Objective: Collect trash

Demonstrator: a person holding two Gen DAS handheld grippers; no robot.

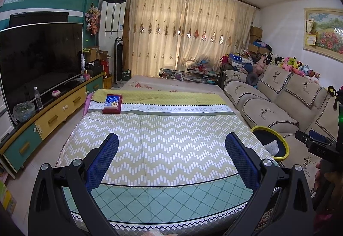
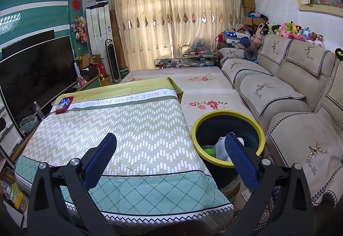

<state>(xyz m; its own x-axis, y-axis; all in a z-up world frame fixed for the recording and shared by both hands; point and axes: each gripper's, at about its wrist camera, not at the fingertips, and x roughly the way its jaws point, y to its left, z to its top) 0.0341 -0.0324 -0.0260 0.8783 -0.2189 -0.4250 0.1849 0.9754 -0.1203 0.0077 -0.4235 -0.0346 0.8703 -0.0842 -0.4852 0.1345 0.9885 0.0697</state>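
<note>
A dark bin with a yellow rim (image 2: 228,116) stands on the floor between the cloth-covered table (image 2: 137,135) and the sofa. White crumpled trash (image 2: 221,148) and a green item (image 2: 209,150) lie inside it. The bin also shows in the left wrist view (image 1: 270,129), holding a white piece (image 1: 271,146). My left gripper (image 1: 171,141) is open and empty above the table (image 1: 163,129). My right gripper (image 2: 171,141) is open and empty over the table's right edge, its right finger in front of the bin. The right gripper's body shows in the left wrist view (image 1: 315,146).
A red and blue tissue pack (image 1: 112,103) lies at the table's far left, also in the right wrist view (image 2: 63,104). A TV (image 1: 40,58) on a cabinet with a water bottle (image 1: 38,97) lines the left. A beige sofa (image 2: 289,94) with plush toys lines the right.
</note>
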